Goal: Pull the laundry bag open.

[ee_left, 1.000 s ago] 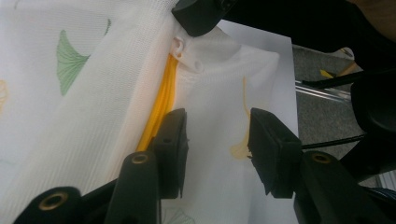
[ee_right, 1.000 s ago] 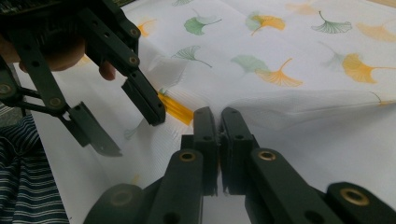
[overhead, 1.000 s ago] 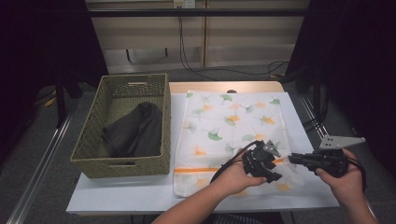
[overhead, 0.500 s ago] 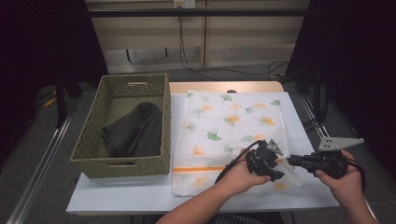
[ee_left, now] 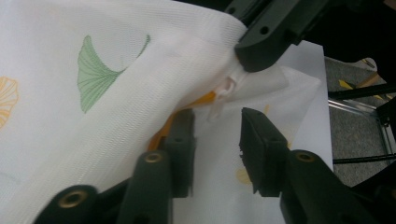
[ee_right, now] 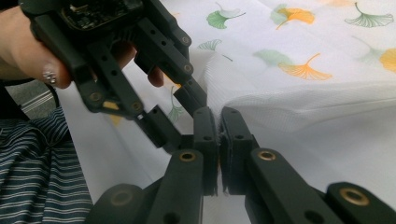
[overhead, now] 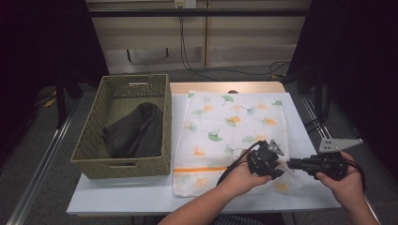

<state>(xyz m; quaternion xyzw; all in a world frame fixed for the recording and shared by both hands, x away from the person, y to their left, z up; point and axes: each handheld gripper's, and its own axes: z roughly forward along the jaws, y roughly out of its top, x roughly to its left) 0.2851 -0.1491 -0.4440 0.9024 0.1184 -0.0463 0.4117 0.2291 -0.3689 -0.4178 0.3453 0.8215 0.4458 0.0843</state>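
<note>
A white mesh cloth bag (overhead: 234,124) printed with green and orange leaves lies flat on the table, an orange zip running near its front edge. My right gripper (ee_right: 218,116) is shut on a raised fold of the bag beside the zip's end (ee_left: 226,88). My left gripper (ee_left: 217,140) faces it, almost tip to tip. Its jaws have just been closing and still stand apart, with the white zip pull just beyond their tips and bag fabric beneath. In the high view the left gripper (overhead: 266,159) and right gripper (overhead: 291,164) meet at the bag's front right corner.
A woven basket (overhead: 94,140) holding a dark garment (overhead: 136,131) stands on the table's left side, next to the bag. The white table (overhead: 117,199) ends close to the person's striped sleeve. Cables and a metal frame lie on the floor beyond.
The left gripper has edged slightly right, closer to the right gripper's tips. The right hand and the bag have stayed put.
</note>
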